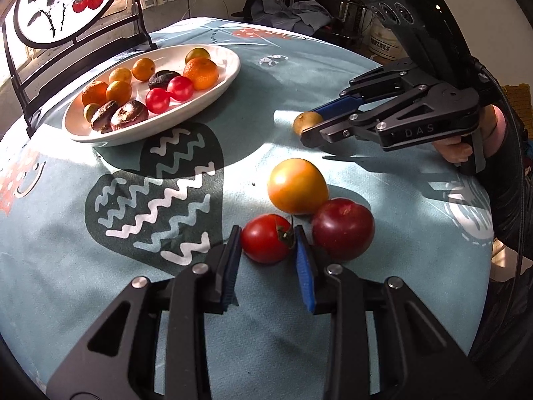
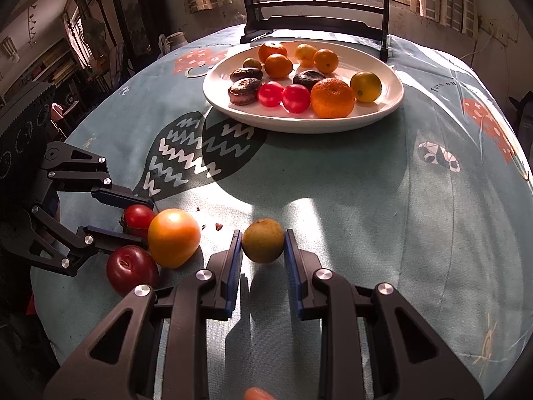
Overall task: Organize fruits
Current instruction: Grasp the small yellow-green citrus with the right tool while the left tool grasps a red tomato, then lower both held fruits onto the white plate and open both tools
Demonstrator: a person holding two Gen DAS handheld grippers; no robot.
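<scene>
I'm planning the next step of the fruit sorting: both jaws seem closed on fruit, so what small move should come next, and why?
Probably lift both fruits clear of the cloth. The left gripper is shut on the small red tomato, the right gripper on the brownish fruit, and the white plate of sorted fruit lies beyond them.

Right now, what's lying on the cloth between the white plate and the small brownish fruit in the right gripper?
Nothing: in the right wrist view, only bare patterned tablecloth runs from the white plate to the brownish fruit.
</scene>
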